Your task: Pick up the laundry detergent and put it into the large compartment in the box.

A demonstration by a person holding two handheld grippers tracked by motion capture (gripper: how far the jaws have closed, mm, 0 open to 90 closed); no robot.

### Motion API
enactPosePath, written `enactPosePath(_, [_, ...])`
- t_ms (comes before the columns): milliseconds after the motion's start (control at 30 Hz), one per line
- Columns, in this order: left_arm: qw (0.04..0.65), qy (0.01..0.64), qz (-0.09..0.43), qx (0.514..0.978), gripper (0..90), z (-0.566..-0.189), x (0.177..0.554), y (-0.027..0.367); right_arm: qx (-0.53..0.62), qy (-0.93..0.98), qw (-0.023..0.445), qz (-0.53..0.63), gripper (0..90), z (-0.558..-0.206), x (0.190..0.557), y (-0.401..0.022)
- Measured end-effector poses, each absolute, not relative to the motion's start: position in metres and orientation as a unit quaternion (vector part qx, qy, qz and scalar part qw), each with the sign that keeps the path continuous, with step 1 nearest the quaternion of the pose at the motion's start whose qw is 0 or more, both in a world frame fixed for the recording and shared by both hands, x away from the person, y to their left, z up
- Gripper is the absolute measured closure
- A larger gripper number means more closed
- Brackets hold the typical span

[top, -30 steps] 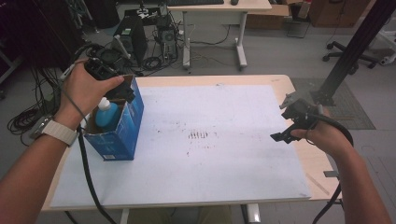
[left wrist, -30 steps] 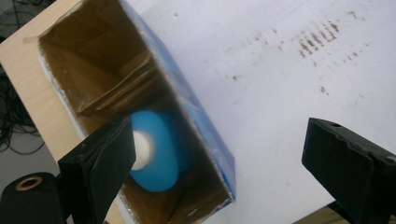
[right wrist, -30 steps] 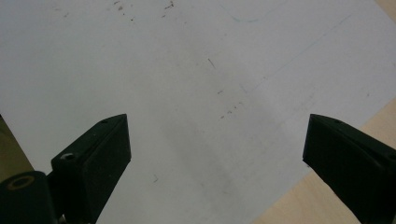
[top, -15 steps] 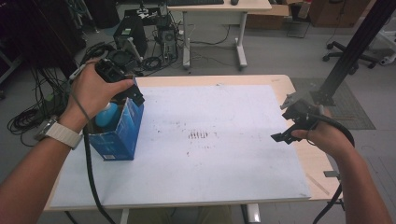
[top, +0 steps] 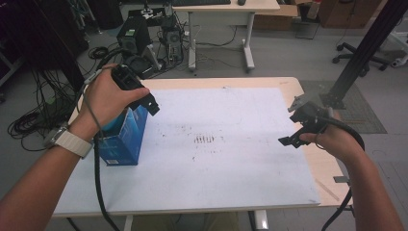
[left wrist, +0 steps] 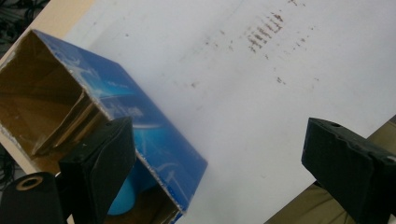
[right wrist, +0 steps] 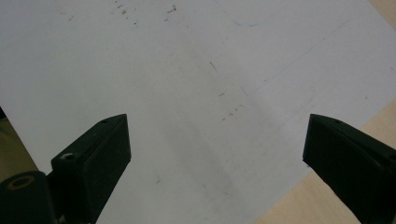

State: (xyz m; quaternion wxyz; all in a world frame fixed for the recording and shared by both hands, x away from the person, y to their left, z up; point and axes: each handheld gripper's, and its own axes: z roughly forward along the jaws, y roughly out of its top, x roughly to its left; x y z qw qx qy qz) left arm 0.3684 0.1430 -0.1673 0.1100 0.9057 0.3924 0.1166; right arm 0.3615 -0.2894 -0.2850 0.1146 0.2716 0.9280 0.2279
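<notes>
A blue carton (top: 126, 140) with its top open stands at the left of the white sheet (top: 226, 159). A light blue rounded object (left wrist: 122, 201) sits inside it, mostly hidden by the carton wall. My left gripper (top: 147, 102) hovers above the carton's far right corner. Seen in the left gripper view, the left gripper (left wrist: 222, 135) is open with nothing between the jaws, and the carton (left wrist: 154, 135) lies under its left jaw. My right gripper (top: 293, 134) hangs over the sheet's right edge. The right gripper (right wrist: 218, 126) is open too, above bare sheet.
The wooden table (top: 293, 85) shows around the sheet, which carries dark smudges (top: 206, 139) at its middle. Beyond the far edge are a computer tower (top: 132, 38), cables on the floor and another desk (top: 231, 9). A black post (top: 358, 57) rises at the right.
My left gripper has lifted off the carton's opening and shifted a little right. The carton stays put and the right gripper has hardly moved.
</notes>
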Motion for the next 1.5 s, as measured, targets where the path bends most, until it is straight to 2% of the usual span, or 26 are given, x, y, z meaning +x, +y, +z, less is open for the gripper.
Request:
enactPosePath(933, [0.119, 0.27, 0.088, 0.951, 10.1, -0.176, 0.353, 0.098, 0.273, 0.927, 0.115, 0.232, 7.6, -0.284, 0.36, -0.292])
enactPosePath(1500, [0.13, 0.229, 0.071, 0.962, 10.1, -0.189, 0.346, 0.08, 0.271, 0.927, 0.116, 0.231, 7.6, -0.282, 0.36, -0.29])
